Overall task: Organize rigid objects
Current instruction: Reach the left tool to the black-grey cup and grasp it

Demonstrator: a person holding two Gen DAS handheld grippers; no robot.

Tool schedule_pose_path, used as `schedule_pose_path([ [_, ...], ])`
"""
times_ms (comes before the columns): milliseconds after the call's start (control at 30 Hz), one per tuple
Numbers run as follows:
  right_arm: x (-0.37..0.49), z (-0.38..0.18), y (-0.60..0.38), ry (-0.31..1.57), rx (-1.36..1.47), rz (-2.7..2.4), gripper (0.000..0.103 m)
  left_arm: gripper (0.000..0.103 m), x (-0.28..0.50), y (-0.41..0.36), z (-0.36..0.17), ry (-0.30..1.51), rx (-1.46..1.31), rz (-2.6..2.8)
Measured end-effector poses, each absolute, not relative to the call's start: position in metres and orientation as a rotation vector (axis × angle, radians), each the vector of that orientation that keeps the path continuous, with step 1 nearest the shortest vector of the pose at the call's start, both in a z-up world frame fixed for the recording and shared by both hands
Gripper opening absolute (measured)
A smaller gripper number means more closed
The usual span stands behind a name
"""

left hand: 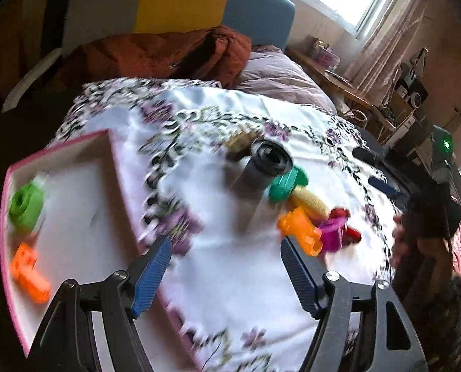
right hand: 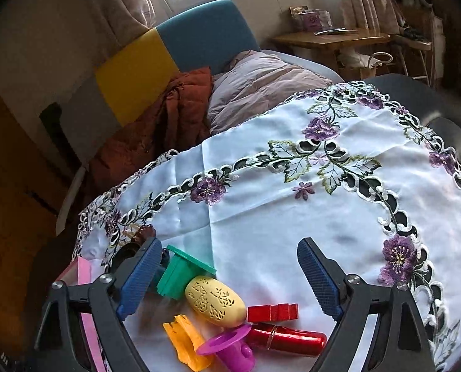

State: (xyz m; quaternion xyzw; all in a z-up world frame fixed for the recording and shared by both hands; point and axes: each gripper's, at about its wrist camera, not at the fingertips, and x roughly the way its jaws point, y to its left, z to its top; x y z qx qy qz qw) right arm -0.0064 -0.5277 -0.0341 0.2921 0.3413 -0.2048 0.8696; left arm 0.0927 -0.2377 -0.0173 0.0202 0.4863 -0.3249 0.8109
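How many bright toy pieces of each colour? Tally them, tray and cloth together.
Orange: 2 – tray piece, cloth piece
Red: 2 – block, tube
Lime: 1 – ring
Teal: 1 – teal piece
Yellow: 1 – oval
Magenta: 1 – cup
Total: 8

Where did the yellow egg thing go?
The yellow egg lies on the tablecloth, low in the right wrist view, between the green piece and the red block.

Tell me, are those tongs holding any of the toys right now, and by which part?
Nothing is held. The left tongs stand open over the cloth, and the right tongs stand open above the toy pile.
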Motion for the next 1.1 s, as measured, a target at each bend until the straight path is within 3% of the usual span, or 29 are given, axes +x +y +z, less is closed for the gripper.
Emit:
schedule_pose_path([
  [233, -0.010, -0.035, -0.535, 0.703, 0.657, -0.431, 0.091, 0.074, 0.116, -0.302, -0.022, 1.030, 0.083, -0.736],
  [433, -0.009, -0.038, -0.539, 0.710, 0.697, -0.411, 0.091, 0.083, 0.134, -0.347, -0.037, 1.025, 0.143, -0.676],
  [667, -0.005, -0.040, -0.539, 0.718, 0.714, -0.388, 0.092, 0.086, 0.148, -0.375, -0.054, 1.025, 0.228, -0.618],
  [700, -0.005, -0.040, -0.540, 0.719, 0.716, -0.387, 0.092, 0.080, 0.150, -0.376, -0.058, 1.028, 0.235, -0.611],
  [767, -0.006, -0.041, -0.541, 0.718, 0.721, -0.391, 0.092, 0.060, 0.153, -0.370, -0.061, 1.043, 0.183, -0.651],
  [1100, -0.010, -0.043, -0.550, 0.713, 0.755, -0.421, 0.092, 0.059, 0.108, -0.313, -0.046, 0.992, 0.117, -0.750],
])
